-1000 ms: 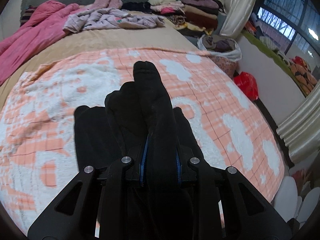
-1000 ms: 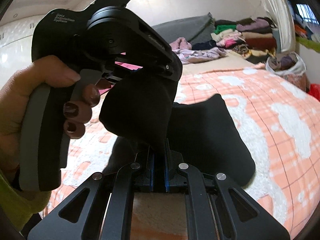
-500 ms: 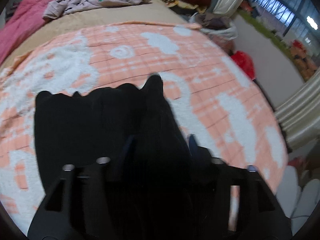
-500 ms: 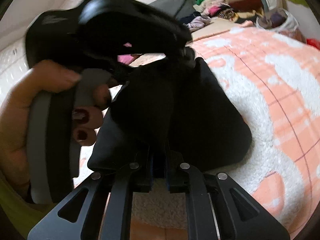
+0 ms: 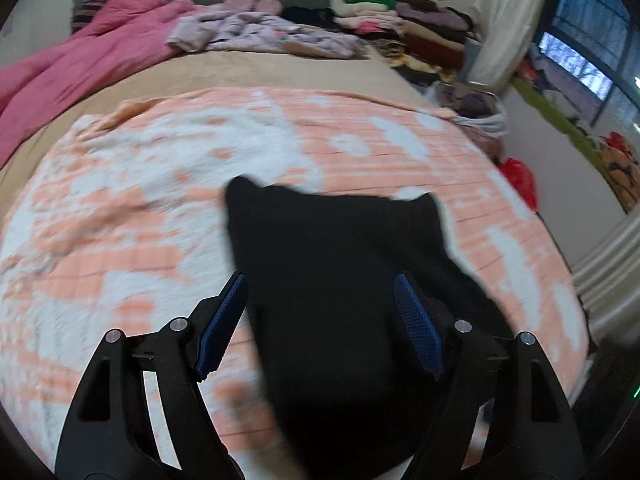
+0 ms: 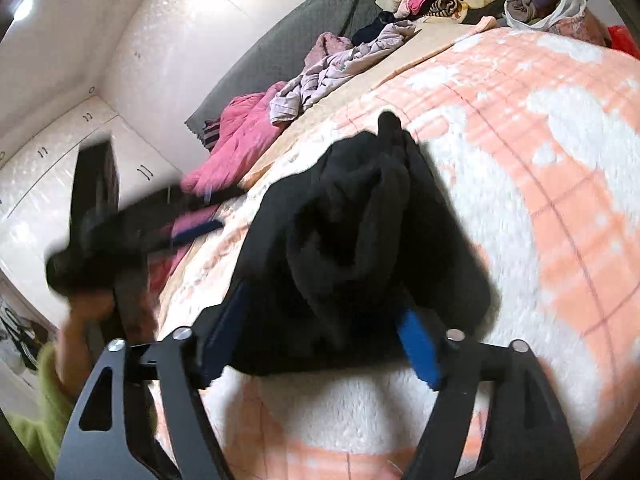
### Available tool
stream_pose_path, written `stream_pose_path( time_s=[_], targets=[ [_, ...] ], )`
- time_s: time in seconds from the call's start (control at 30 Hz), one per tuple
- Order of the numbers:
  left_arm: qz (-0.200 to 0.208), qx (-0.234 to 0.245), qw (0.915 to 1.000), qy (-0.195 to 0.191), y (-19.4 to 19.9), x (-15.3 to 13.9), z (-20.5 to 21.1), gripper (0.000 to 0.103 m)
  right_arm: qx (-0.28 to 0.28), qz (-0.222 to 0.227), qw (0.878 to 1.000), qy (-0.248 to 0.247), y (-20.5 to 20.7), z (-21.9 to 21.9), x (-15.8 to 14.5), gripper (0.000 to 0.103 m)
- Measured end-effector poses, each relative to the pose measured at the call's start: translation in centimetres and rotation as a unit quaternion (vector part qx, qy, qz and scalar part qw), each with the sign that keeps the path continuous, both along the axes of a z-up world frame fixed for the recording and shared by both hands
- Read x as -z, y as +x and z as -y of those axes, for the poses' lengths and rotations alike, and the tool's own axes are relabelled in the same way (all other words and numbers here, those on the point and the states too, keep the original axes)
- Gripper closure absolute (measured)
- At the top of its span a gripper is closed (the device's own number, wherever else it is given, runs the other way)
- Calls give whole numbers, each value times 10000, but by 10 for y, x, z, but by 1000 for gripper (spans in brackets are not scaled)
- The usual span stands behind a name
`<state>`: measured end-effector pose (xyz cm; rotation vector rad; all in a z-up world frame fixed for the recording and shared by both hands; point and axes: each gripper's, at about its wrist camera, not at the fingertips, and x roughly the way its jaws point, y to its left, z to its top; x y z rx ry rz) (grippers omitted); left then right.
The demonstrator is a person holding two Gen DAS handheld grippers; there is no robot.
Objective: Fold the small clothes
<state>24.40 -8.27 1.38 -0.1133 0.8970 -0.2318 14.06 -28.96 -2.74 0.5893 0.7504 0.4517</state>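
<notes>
A small black garment lies folded on the peach and white blanket. My left gripper hovers over its near end. The jaws are opening, the blue pads stand wide apart, and cloth lies between them without being pressed. In the right wrist view the same garment sits bunched in a heap. My right gripper is also opening around its near edge, pads clear of the cloth. The left gripper shows blurred at the left, held by a hand.
A pink quilt and lilac clothes lie at the bed's far end, with a stack of folded clothes beside them. A white bag and a red bag sit off the right edge. White wardrobes stand at the left.
Both grippers have opened and let go of the black garment, which now rests on the blanket. The left gripper has drawn back from the cloth, off to the left in the right wrist view.
</notes>
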Motion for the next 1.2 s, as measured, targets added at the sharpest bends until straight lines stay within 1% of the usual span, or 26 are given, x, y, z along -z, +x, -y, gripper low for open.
stream_pose_path(
  time_s=[0.07,0.1,0.13,0.2,0.27,0.3,0.33,0.4,0.43,0.47,0.5,0.53,0.57,0.6,0.63,0.7,0.73,0.8,0.87,0.93,1.0,1.03,1.07,1.13,1.2],
  targets=[
    [-9,-126,9999,4,-7,6,-13,35,4,-32,10000,-90,12,3,-9,16],
    [-11,-164,9999,17,-9,7,-18,35,-19,-133,9997,-218,18,2,-12,14],
    [-10,-190,9998,39,-12,10,-22,35,-46,-289,9986,-430,27,-1,-15,13],
    [-72,-179,9998,35,-15,14,-24,35,-217,-395,9960,-774,44,-10,-17,13],
    [-121,-120,9999,11,-17,18,-22,35,-349,-544,9879,-1407,70,-23,-17,13],
    [-124,-92,9999,27,-18,19,-19,35,-414,-569,9850,-1576,76,-28,-17,13],
    [-142,-44,9999,52,-19,22,-16,35,-423,-578,9835,-1663,81,-31,-14,13],
    [-213,66,9997,76,-20,28,-10,35,-494,-628,9833,-1633,91,-33,-10,16],
    [-237,103,9996,98,-20,30,-7,35,-478,-681,9844,-1548,96,-31,-7,26],
    [-236,151,9996,93,-20,32,-4,35,-481,-716,9855,-1461,99,-28,-5,32],
    [-239,167,9995,103,-20,34,-2,35,-474,-765,9875,-1297,102,-23,-2,47],
    [-251,170,9995,120,-20,35,-1,35,-440,-806,9891,-1151,106,-17,0,69],
    [-252,174,9995,113,-19,36,-1,35,-407,-834,9907,-991,105,-12,1,79],
    [-256,194,9995,80,-19,36,-1,35,-401,-799,9933,-737,102,-5,-1,80],
    [-258,203,9994,74,-19,37,-1,35,-404,-664,9955,-534,96,1,-4,82],
    [-245,239,9994,43,-20,37,0,35,-425,-253,9984,-288,80,8,-15,82],
    [-249,251,9994,39,-20,38,0,35,-423,-182,9984,-313,77,9,-14,82],
    [-260,257,9993,62,-20,39,1,35,-373,-285,9977,-494,76,9,-4,82],
    [-295,265,9992,23,-21,41,2,35,-289,-513,9975,-386,78,15,13,78],
    [-295,272,9992,37,-22,41,3,35,-214,-542,9980,-229,76,21,18,76],
    [-286,269,9992,71,-22,41,4,35,-158,-514,9983,-243,73,22,18,68],
    [-287,265,9992,71,-23,41,4,35,-134,-525,9982,-270,72,22,18,60],
    [-288,258,9992,70,-23,41,3,35,-132,-579,9978,-280,71,22,18,55],
    [-287,254,9993,40,-24,40,2,35,-62,-708,9970,-295,69,24,18,53],
    [-280,235,9993,39,-26,40,1,35,-60,-692,9971,-309,64,27,15,49]
  ],
)
